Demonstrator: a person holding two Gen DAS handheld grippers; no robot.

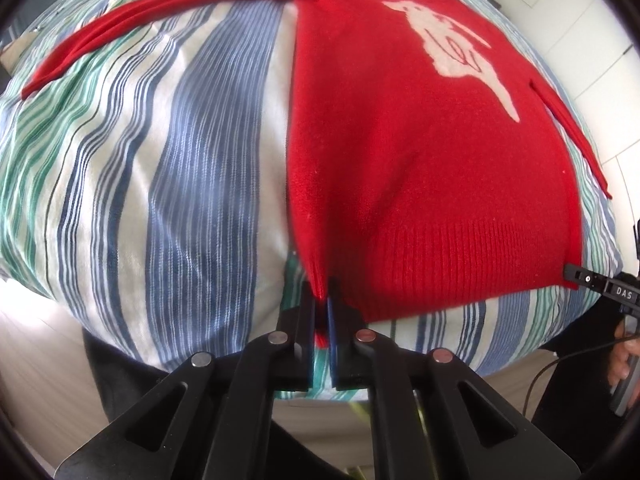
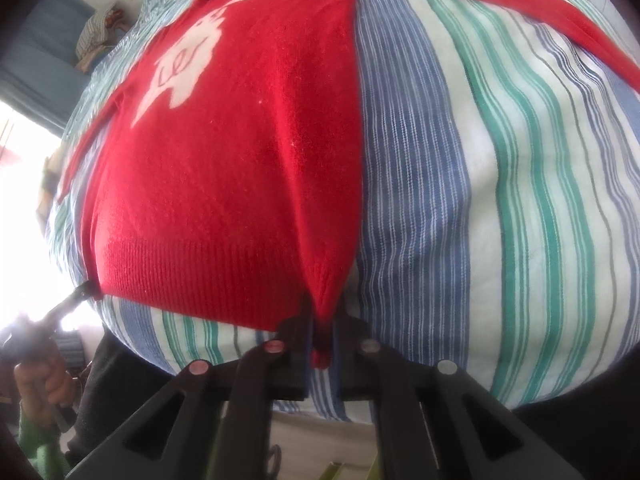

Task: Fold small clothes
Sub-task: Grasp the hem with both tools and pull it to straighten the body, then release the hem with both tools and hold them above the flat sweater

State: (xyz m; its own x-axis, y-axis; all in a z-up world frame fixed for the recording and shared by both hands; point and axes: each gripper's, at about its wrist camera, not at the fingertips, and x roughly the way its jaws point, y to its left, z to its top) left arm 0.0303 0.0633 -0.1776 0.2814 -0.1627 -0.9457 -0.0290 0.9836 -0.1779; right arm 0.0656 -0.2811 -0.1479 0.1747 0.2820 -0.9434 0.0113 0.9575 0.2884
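A red knitted sweater (image 1: 400,152) with a white animal motif (image 1: 452,44) lies flat and face up on a striped bed cover (image 1: 180,160). My left gripper (image 1: 321,296) is shut on the left corner of its ribbed hem, and red knit bunches between the pads. My right gripper (image 2: 322,318) is shut on the opposite hem corner of the sweater (image 2: 224,168). One sleeve (image 1: 160,32) stretches far out to the left. The other sleeve (image 1: 568,128) lies along the right side. Each gripper shows at the edge of the other's view: the right gripper (image 1: 580,280) and the left gripper (image 2: 86,292).
The striped cover (image 2: 500,160) extends wide beside the sweater, and its near edge drops off just under both grippers. A hand (image 1: 620,356) holds the right gripper's handle. A bundle of cloth (image 2: 100,32) lies beyond the bed's far end, with a bright window to its left.
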